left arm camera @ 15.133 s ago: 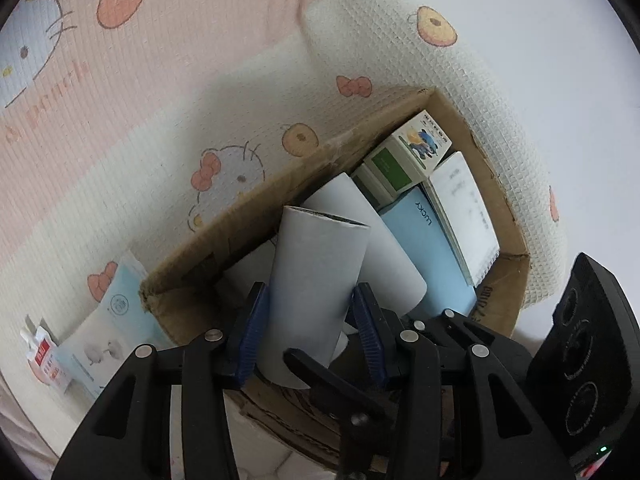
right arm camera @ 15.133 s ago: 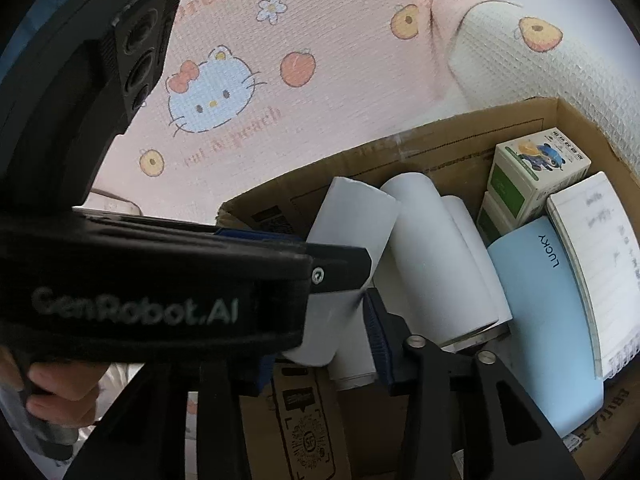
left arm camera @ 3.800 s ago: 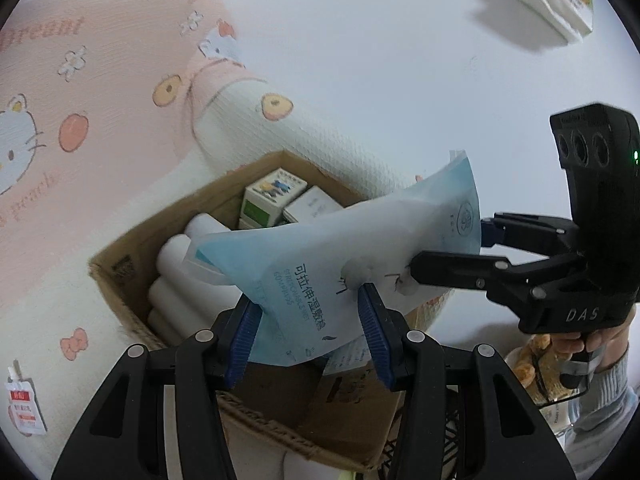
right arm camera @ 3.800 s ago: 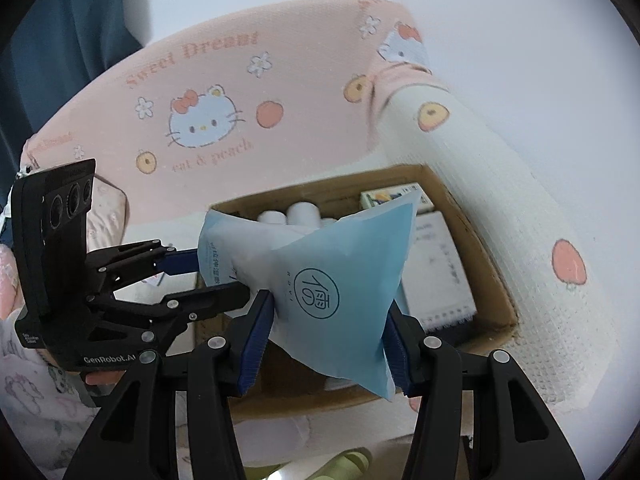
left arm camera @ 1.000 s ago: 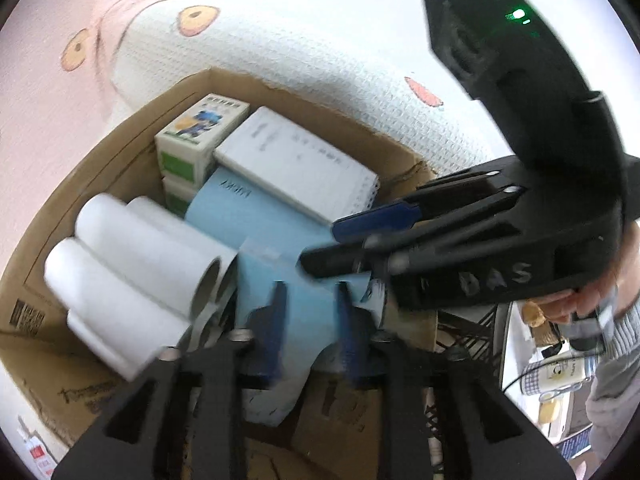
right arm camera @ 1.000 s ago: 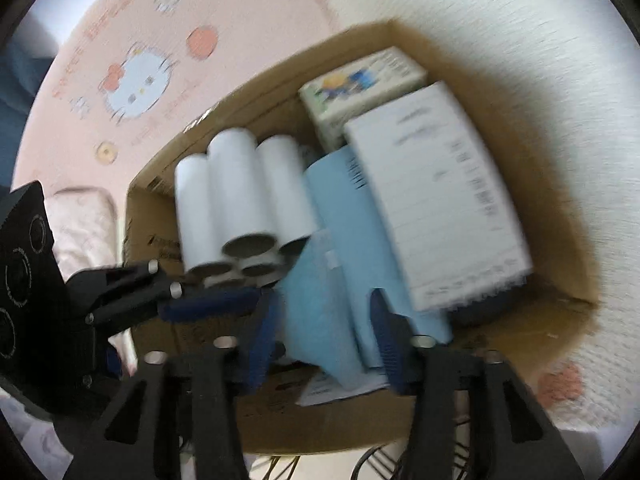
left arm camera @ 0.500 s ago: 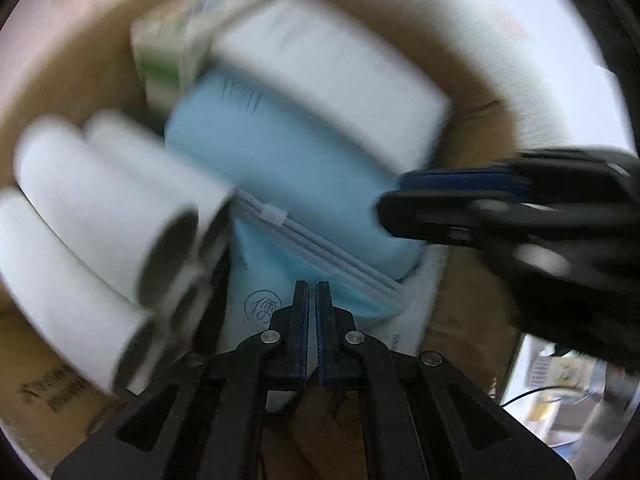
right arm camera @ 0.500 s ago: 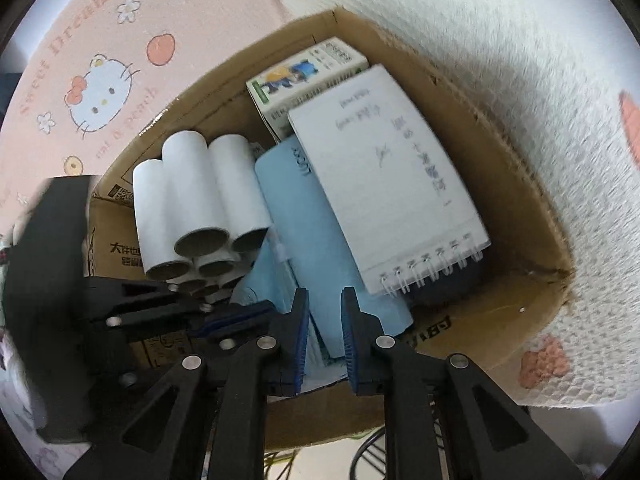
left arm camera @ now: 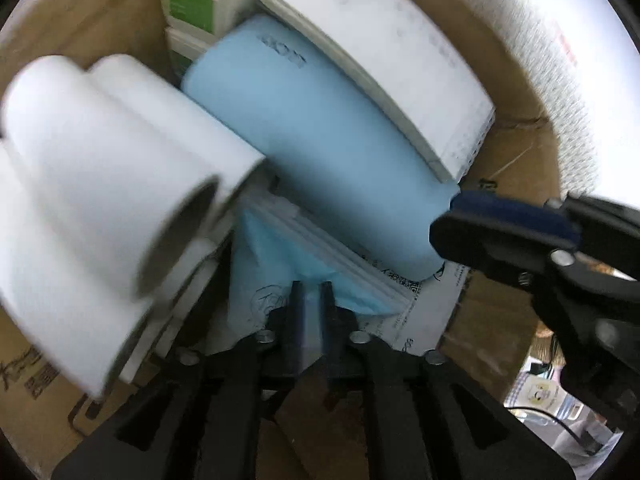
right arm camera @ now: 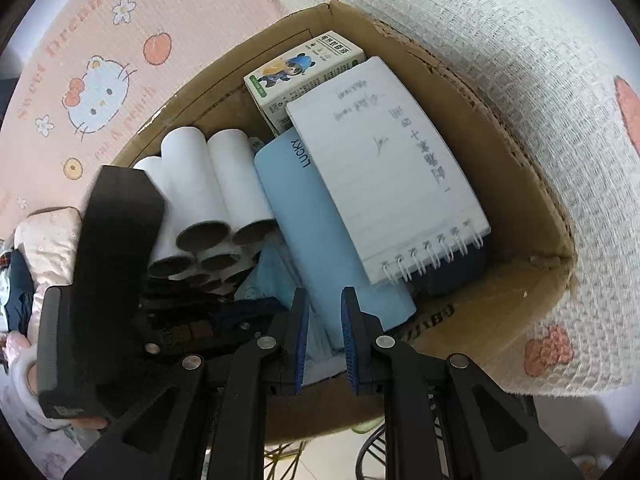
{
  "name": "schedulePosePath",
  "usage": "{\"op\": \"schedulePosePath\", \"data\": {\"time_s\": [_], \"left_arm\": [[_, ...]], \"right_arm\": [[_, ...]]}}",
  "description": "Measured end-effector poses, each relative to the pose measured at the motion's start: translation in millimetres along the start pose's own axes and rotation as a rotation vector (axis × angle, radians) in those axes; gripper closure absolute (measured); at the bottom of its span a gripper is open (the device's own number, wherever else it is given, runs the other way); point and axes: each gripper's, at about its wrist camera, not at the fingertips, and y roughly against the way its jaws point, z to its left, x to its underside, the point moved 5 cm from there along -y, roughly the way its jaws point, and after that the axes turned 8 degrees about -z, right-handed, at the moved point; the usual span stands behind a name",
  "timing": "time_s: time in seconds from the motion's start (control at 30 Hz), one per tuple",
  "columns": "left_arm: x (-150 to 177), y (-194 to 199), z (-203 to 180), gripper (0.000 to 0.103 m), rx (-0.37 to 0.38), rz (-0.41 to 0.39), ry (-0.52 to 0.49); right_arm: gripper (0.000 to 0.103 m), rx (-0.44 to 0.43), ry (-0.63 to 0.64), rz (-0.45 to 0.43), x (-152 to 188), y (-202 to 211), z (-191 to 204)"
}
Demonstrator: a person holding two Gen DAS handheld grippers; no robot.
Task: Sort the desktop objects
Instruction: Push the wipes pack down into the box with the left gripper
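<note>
Now the flat light-blue plastic pouch (left arm camera: pixel 280 280) is lying inside the brown cardboard box (right arm camera: pixel 500 152), no longer carried above it as seconds earlier; placement is judged essentially complete. It is sitting at the box's 6 o'clock edge, wedged between the white cardboard tubes (left arm camera: pixel 100 168) at 9 o'clock and the pale-blue LUCKY case (right arm camera: pixel 320 240) under the white spiral notebook (right arm camera: pixel 392 168). The left gripper (left arm camera: pixel 310 312) is opening, its narrow gap straddling the pouch edge, pads apparently releasing. The right gripper (right arm camera: pixel 323 320) is reading fully closed, the pouch corner pinched between its blue pads (right arm camera: pixel 301 332).
</note>
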Motion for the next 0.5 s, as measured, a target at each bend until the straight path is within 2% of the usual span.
{"op": "schedulePosePath", "data": {"time_s": [0.07,0.1,0.27,0.3,0.33,0.37,0.4,0.5], "left_arm": [[1,14,0,0.057,0.024,-0.056,0.001],[1,21,0,0.056,0.035,-0.079,-0.003],[8,51,2,0.056,0.040,-0.170,-0.070],[11,55,3,0.058,0.044,-0.183,-0.082],[13,59,5,0.064,0.046,-0.192,-0.095],[15,64,9,0.086,0.032,-0.205,-0.105],[15,67,13,0.096,0.016,-0.218,-0.110],[15,81,27,0.098,0.030,-0.272,-0.113]], "right_arm": [[0.089,0.007,-0.012,0.003,2,2,-2],[0.089,0.037,-0.039,0.010,3,5,-2],[0.089,0.059,-0.060,0.010,10,9,11],[0.089,0.051,-0.081,0.019,12,7,16],[0.089,0.029,-0.128,0.029,14,6,18],[0.089,0.017,-0.166,0.040,15,5,19],[0.089,0.013,-0.200,0.056,17,2,21],[0.089,0.057,-0.200,0.070,15,-2,27]]}}
